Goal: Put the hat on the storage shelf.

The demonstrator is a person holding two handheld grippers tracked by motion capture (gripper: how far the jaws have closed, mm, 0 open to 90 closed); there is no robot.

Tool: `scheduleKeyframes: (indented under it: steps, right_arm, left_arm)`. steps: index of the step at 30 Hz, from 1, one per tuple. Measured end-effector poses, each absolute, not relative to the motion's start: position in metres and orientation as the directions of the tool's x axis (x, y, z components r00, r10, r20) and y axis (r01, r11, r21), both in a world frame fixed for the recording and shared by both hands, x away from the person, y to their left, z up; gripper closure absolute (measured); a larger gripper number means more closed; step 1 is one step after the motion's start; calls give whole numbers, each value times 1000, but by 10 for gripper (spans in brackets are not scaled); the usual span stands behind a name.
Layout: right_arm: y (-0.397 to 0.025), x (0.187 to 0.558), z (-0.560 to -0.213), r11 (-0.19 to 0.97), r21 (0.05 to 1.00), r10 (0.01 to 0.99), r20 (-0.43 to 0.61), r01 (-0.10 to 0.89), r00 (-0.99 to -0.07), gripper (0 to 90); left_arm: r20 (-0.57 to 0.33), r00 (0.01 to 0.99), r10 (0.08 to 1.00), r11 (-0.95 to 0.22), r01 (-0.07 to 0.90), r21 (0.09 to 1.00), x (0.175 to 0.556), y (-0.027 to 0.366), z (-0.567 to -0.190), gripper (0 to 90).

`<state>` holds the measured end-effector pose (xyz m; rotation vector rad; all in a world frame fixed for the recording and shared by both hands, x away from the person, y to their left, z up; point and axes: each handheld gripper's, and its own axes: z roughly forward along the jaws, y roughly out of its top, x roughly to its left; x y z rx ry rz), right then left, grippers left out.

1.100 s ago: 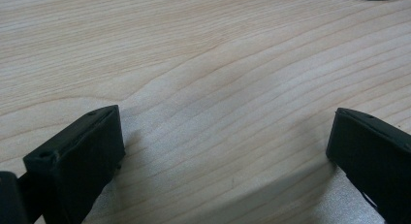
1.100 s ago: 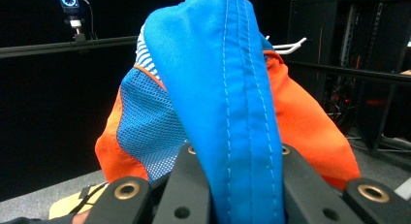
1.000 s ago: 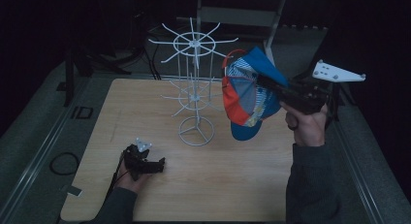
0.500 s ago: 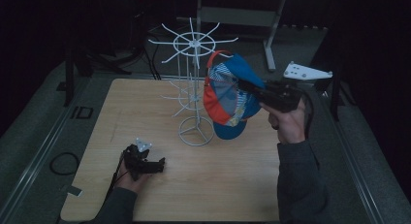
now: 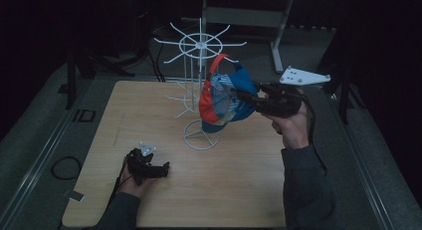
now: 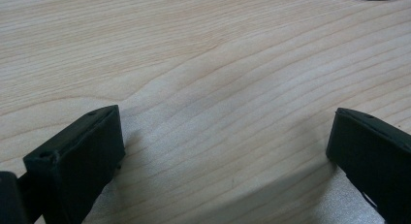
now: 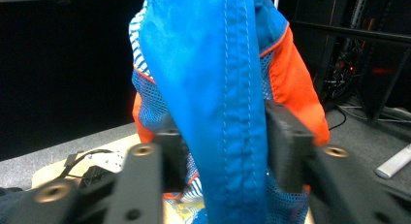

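I hold the right gripper point(image 5: 242, 96) clamped on a blue and orange cap point(image 5: 224, 98), raised above the wooden table point(image 5: 239, 180) and pressed close against the white wire display rack point(image 5: 198, 90). In the right gripper view the two black jaws pinch a stitched blue fold of the cap point(image 7: 218, 88) from both sides, with mesh panels and orange trim showing around the grip. In the high view the cap hangs at the rack's mid height, just in front of the central pole and near the lower ring of hooks; I cannot tell whether any hook has entered the fabric. I judge the step in hand to be hanging the cap on the rack. The next move calls for aligning the cap's opening or rear strap with one hook tip, advancing until the wire bears the weight, and only then releasing the grip. The left gripper point(image 5: 164, 168) rests low on the table near its front left area, well apart from the rack base; in the left gripper view its jaws stand wide apart over bare wood point(image 6: 218, 88), holding nothing.
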<state>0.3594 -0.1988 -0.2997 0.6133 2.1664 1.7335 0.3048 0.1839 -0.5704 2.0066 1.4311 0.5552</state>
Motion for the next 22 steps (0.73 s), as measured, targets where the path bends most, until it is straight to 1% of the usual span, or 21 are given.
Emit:
scheduleKeyframes:
  steps: [1, 3, 4, 5, 8, 12, 22]
  right_arm:
    - [-199, 359, -299, 185, 973, 510, 28, 141, -860, 444]
    - [-200, 358, -299, 189, 972, 513, 25, 142, -858, 444]
    - [-200, 358, -299, 189, 972, 513, 25, 142, -858, 407]
    - [-200, 359, -301, 203, 966, 517, 34, 161, -855, 300]
    - [-201, 360, -306, 214, 962, 545, 29, 173, -838, 249]
    - [-204, 362, -312, 208, 959, 559, 46, 194, -828, 220]
    - [-209, 362, -319, 238, 949, 581, 33, 208, -814, 212]
  left_arm:
    - [-9, 330, 944, -234, 690, 685, 305, 184, -570, 1]
    - [-9, 330, 944, -234, 690, 685, 305, 184, -570, 1]
    - [-10, 330, 944, -234, 691, 685, 305, 184, -570, 1]
    - [-11, 330, 944, -233, 691, 684, 305, 184, -570, 1]
    - [-10, 330, 944, -234, 690, 685, 305, 184, -570, 1]
    - [-12, 330, 944, -233, 691, 685, 305, 184, -570, 1]
    - [-10, 329, 944, -233, 691, 685, 305, 184, -570, 1]
